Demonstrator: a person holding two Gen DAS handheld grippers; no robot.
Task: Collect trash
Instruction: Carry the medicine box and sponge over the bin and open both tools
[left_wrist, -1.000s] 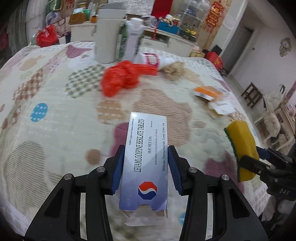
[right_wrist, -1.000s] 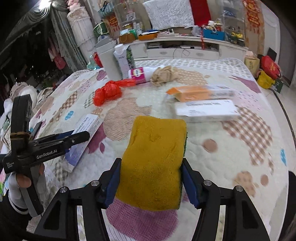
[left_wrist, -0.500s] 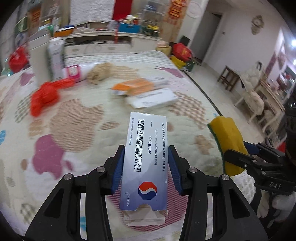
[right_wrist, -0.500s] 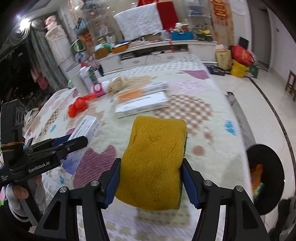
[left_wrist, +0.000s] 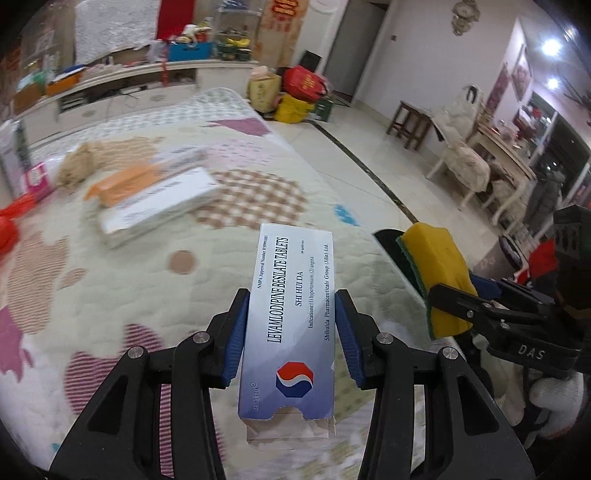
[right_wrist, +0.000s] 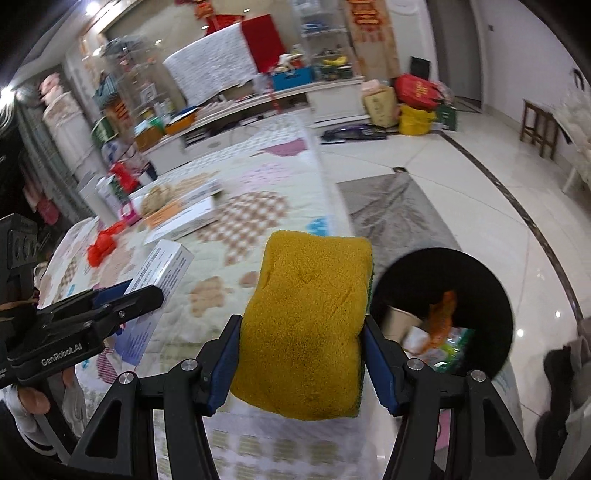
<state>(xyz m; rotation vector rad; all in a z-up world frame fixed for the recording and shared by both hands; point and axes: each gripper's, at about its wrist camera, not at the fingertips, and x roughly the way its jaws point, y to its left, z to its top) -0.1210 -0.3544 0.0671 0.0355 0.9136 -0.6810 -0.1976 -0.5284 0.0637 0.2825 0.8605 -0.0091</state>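
My left gripper (left_wrist: 291, 332) is shut on a blue-and-white tablet box (left_wrist: 291, 317) and holds it over the quilted bed near its right edge. My right gripper (right_wrist: 301, 354) is shut on a yellow sponge (right_wrist: 310, 325) with a green scouring side. The sponge also shows at the right of the left wrist view (left_wrist: 436, 273). A black trash bin (right_wrist: 443, 314) stands on the floor just right of the sponge, with paper and wrappers inside. The left gripper with its box shows in the right wrist view (right_wrist: 140, 295).
On the bed (left_wrist: 110, 295) lie a white flat box (left_wrist: 159, 214), an orange box (left_wrist: 125, 181), a beige wad (left_wrist: 77, 166) and a red plastic bag (right_wrist: 101, 245). Beyond the bed edge are tiled floor, a grey mat (right_wrist: 395, 218), bags and chairs.
Both grippers have swung right with their loads, from over the middle of the bed to its right edge. The black bin is now much larger and closer in the right wrist view.
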